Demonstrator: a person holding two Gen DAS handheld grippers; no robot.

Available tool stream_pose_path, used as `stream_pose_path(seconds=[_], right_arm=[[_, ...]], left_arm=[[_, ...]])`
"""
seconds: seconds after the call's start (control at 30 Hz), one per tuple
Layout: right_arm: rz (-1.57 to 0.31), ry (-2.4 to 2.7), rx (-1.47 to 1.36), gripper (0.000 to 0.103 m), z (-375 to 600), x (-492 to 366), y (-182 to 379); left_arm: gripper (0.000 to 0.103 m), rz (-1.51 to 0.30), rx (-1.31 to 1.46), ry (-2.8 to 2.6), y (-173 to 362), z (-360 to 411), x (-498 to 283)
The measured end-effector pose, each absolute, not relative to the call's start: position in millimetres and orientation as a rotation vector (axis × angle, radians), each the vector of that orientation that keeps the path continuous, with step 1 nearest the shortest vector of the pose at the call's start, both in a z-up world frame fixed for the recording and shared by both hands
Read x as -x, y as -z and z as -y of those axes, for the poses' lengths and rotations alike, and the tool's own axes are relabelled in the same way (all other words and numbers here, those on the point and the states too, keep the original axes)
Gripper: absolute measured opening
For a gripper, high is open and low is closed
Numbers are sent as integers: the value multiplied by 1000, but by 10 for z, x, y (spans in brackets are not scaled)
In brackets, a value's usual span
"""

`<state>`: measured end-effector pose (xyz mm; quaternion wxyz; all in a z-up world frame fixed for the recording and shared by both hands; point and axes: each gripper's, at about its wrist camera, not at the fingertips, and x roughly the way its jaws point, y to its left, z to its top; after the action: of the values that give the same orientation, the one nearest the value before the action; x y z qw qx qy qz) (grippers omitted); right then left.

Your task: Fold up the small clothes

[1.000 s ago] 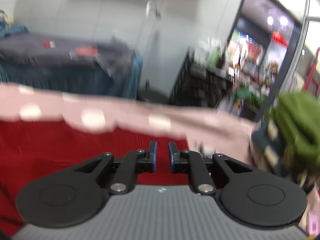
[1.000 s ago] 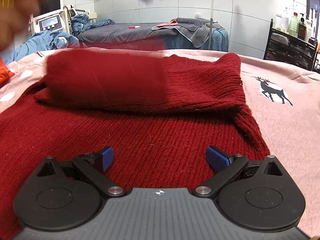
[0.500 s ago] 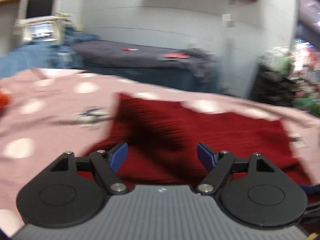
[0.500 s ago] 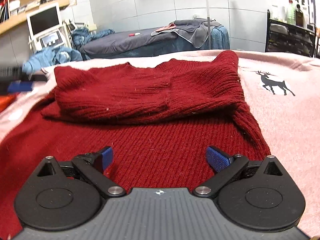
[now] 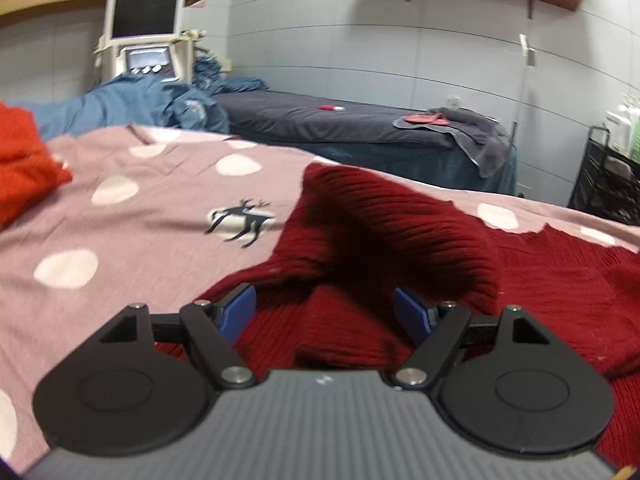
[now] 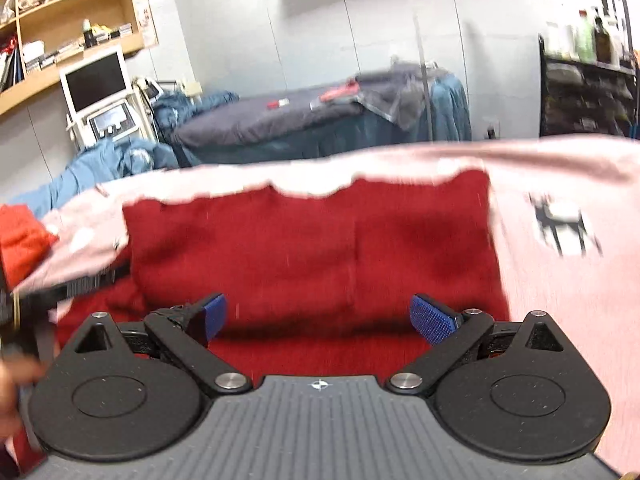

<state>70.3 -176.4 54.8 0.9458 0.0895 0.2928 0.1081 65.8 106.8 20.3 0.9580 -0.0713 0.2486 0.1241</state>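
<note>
A dark red knit sweater point(image 5: 400, 232) lies on the pink dotted bedcover point(image 5: 120, 240), with one sleeve folded over its body. My left gripper point(image 5: 325, 312) hovers open just above the sweater's left edge, and knit shows between its blue pads without being pinched. In the blurred right wrist view the sweater point(image 6: 312, 248) spans the middle, its top part folded across. My right gripper point(image 6: 322, 316) stands open over the near part of the sweater, holding nothing. A hand point(image 6: 12, 396) shows at that view's left edge.
A bright orange-red garment point(image 5: 24, 160) lies on the cover's far left. Behind stand a treatment bed with a dark cover point(image 5: 340, 124), a heap of blue cloth point(image 5: 160, 104), a machine with a monitor point(image 5: 144, 40) and a black cart point(image 5: 608, 184).
My left gripper went from shut to open and swung round and down onto the sweater's left edge. My right gripper lifted and its view is now blurred.
</note>
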Motion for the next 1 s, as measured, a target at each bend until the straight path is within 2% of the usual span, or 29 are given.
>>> stream_pose_path(seconds=[0.2,0.3,0.57,0.63,0.67,0.7,0.73,0.8,1.0], right_arm=[[-704,-167,-303,103,1815,-1361,-346],[-803,-190,-346,103,1754,-1549,-139],[-786,-223,-312,103,1523,-1599,-133],[-796,-225,-297,46,1564,-1648,-134],[-797,-236,-321,44,1609,-1660,-139],[-794,-241,-344,34,1650,-1673,-146],[-785,-237,-362,30,1703,-1662,-181],[-754,-224,-379,26,1758,-1643,-267],[-638,-143,-358,23,2009,-1475,-596]], left_arm=[[76,-591,327,-295,-25,-1388,-713],[79,-588,291,-297,-21,-1332,-723],[80,-583,293,-285,-20,-1340,-716],[80,-583,287,-288,-18,-1329,-717],[79,-584,281,-292,-18,-1320,-722],[78,-585,277,-298,-18,-1312,-725],[77,-585,278,-299,-14,-1315,-726],[69,-574,301,-310,-11,-1349,-702],[59,-513,465,-294,30,-1571,-563]])
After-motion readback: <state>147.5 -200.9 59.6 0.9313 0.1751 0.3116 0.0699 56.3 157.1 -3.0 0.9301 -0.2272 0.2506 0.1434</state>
